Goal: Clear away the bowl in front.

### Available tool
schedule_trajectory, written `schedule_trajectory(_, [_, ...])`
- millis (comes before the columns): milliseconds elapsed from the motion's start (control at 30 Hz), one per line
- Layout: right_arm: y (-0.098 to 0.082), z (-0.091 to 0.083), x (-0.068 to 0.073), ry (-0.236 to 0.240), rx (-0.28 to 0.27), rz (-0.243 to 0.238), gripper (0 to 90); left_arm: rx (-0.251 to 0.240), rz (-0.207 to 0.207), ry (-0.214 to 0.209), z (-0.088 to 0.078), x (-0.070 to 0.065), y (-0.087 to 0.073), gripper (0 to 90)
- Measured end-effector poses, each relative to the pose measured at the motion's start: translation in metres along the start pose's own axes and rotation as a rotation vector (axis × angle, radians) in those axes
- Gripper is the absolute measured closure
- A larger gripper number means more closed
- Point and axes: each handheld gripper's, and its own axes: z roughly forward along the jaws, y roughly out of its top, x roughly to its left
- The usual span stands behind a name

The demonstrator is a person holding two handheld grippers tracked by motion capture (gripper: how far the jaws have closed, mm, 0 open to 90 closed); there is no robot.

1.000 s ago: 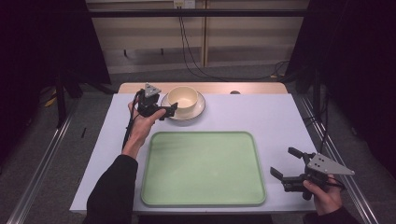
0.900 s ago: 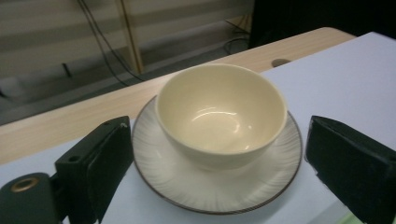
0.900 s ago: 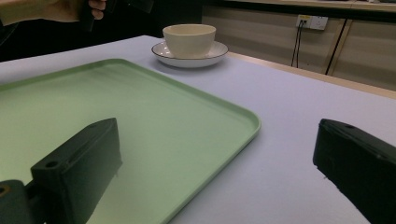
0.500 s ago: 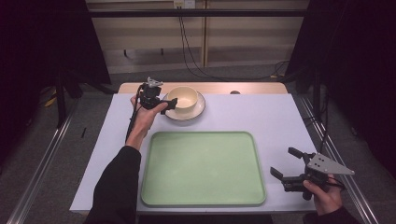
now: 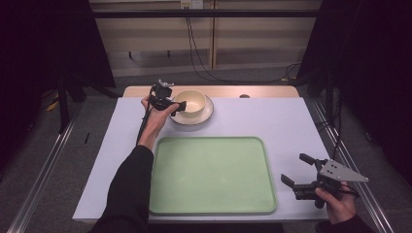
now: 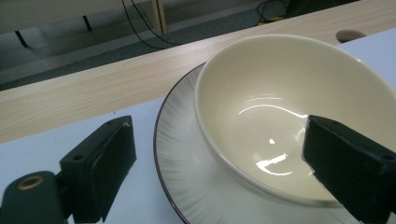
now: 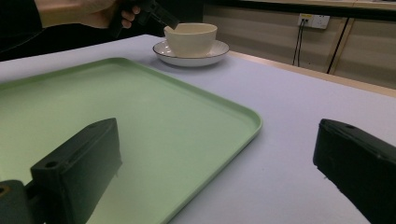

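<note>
Left gripper (image 6: 215, 163) open astride the cream bowl's (image 6: 280, 93) rim — glazed, rigid, slippery, breakable; pinch the wall firmly.

From the left gripper view I lose the right side of the cream ceramic bowl (image 6: 261, 107) past the picture's edge, and one black jaw covers part of its near rim. The ribbed white plate with a dark rim (image 6: 182, 158) runs off the bottom edge. From the high view, the left gripper (image 5: 179, 106) hides the bowl's left wall, so I cannot tell whether a jaw touches it.
</note>
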Motion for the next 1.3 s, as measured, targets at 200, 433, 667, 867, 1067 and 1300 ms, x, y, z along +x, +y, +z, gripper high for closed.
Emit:
schedule_trajectory(200, [0.0,0.0,0.0,0.0,0.0,-0.002,0.6,0.014,-0.007,-0.011,0.007,-0.001,-0.001,11.2])
schedule_trajectory(433, [0.0,0.0,-0.001,0.001,-0.002,-0.004,0.5,0.057,-0.025,0.003,0.019,-0.001,-0.004,15.8])
schedule_trajectory(667, [0.0,0.0,0.0,0.0,0.002,-0.003,0.5,0.105,-0.046,-0.041,0.023,-0.003,0.0,21.4])
schedule_trajectory(867, [0.0,-0.001,0.0,0.002,0.003,-0.003,0.5,0.162,-0.112,-0.048,0.031,-0.009,0.001,30.6])
schedule_trajectory(1067, [0.0,-0.001,-0.001,0.002,0.002,-0.005,0.5,0.217,-0.136,-0.036,0.033,-0.012,0.002,48.0])
schedule_trajectory(1300, [0.0,-0.001,-0.001,0.006,-0.001,-0.007,0.5,0.26,-0.172,-0.037,0.032,-0.007,0.001,61.5])
